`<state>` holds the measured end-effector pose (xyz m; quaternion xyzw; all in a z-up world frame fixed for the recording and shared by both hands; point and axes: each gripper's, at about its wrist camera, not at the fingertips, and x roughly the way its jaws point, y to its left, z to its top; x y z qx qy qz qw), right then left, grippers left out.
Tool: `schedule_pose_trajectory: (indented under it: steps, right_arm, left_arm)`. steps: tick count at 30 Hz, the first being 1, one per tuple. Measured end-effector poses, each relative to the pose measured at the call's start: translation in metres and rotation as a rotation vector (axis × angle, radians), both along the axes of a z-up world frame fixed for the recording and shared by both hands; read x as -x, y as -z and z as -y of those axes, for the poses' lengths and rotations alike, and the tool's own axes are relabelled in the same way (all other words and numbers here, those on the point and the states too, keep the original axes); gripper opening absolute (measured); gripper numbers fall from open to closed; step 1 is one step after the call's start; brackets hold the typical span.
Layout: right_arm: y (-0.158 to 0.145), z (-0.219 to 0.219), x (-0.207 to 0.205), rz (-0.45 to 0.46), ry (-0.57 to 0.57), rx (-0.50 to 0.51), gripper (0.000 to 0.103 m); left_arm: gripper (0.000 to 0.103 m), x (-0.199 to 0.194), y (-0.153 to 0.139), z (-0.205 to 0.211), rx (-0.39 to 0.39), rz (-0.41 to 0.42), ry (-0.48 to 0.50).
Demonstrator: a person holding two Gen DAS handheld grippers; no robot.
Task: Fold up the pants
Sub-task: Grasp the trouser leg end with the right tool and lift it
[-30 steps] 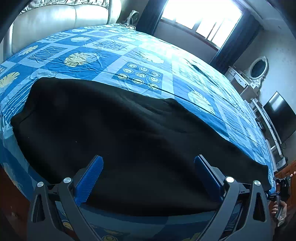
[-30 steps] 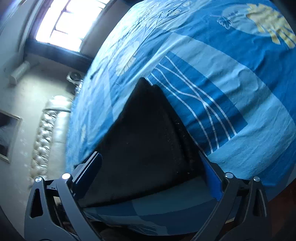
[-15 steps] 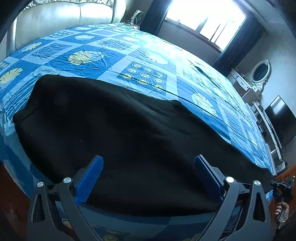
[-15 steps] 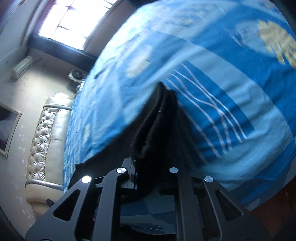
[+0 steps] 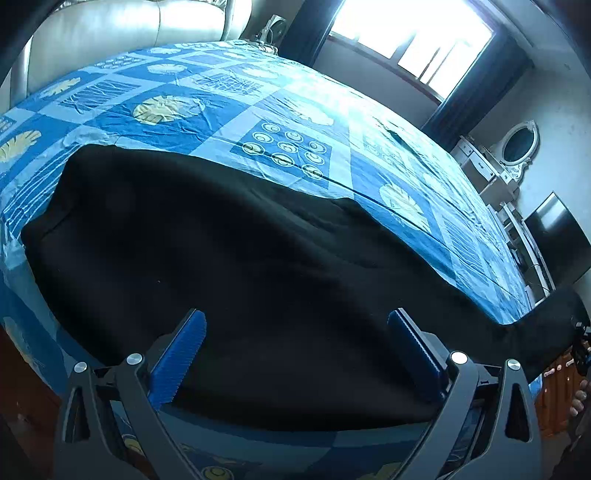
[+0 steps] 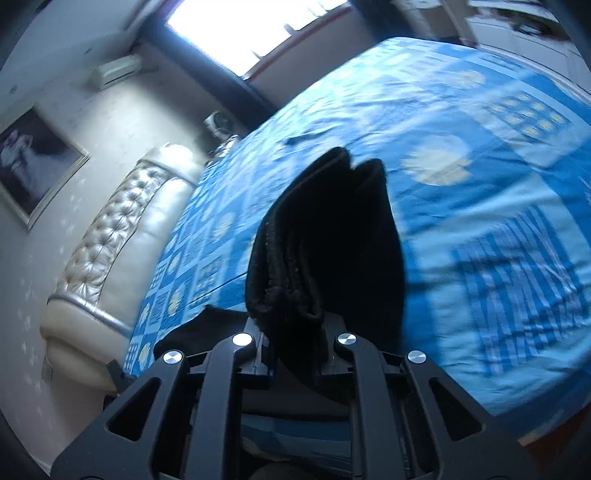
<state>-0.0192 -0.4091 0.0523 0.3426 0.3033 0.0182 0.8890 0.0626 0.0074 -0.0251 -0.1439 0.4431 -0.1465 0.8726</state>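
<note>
Left wrist view: from left to right we see a pale headboard [image 5: 122, 29], then the black pants [image 5: 240, 258] lying flat across the near edge of the bed [image 5: 332, 122], which has a blue patterned sheet. Our left claw [image 5: 295, 354] hangs over the near hem with its blue pads [image 5: 181, 354] spread wide and touching nothing. Further right, the pants' end lifts off the sheet towards the edge of the frame, in front of a dark screen [image 5: 557, 243].

Right wrist view: a framed picture [image 6: 33, 155] and the headboard [image 6: 110, 236] lie at left. At centre our right claw [image 6: 295, 332] is pressed together, pinching a bunched end of the pants [image 6: 325, 236], which stands raised above the bed [image 6: 480, 129]. The blue sheet at right is blurred.
</note>
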Motion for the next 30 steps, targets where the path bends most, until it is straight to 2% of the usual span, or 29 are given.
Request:
schedule_pose_trajectory:
  steps: [4,10,19,26,30]
  right_arm:
    - [-0.003,-0.046,-0.029,-0.001,-0.077,0.035,0.013]
    - [0.014,-0.11,-0.067,-0.038,-0.179,0.082,0.013]
    - [0.065,-0.206,-0.116,-0.131,-0.326,0.138,0.013]
    - [0.093,-0.242,-0.123,-0.189,-0.372,0.246,0.013]
    - [0.101,-0.252,-0.124,-0.202,-0.394,0.248,0.013]
  left_arm:
    - [0.098,0.0,0.0,0.002,-0.003,-0.006,0.011]
    - [0.098,0.001,0.0,0.002,-0.009,-0.005,0.01]
    - [0.098,-0.002,0.001,-0.003,0.005,-0.014,-0.007]
    - [0.098,-0.003,0.003,-0.002,0.001,-0.017,0.0]
    - [0.098,-0.003,0.004,-0.002,0.001,-0.02,0.0]
